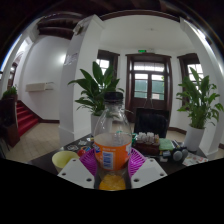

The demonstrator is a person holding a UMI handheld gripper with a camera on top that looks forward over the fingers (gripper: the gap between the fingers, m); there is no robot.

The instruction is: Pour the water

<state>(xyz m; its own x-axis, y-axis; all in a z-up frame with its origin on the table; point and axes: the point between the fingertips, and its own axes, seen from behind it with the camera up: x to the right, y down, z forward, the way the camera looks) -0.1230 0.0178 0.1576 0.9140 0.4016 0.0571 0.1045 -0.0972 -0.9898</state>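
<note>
A clear plastic bottle (112,135) with orange drink in its lower half, a blue label and a dark cap stands upright between my fingers. My gripper (112,163) is shut on the bottle, its magenta pads (90,161) pressing on both sides of the lower body. The bottle looks lifted above the dark table (45,159).
A yellow bowl (65,158) sits on the table left of the fingers. Small items, among them a dark box (148,138) and a round object (176,153), lie to the right. Beyond stand a white pillar (78,80), potted plants (198,100) and a wooden door (148,82).
</note>
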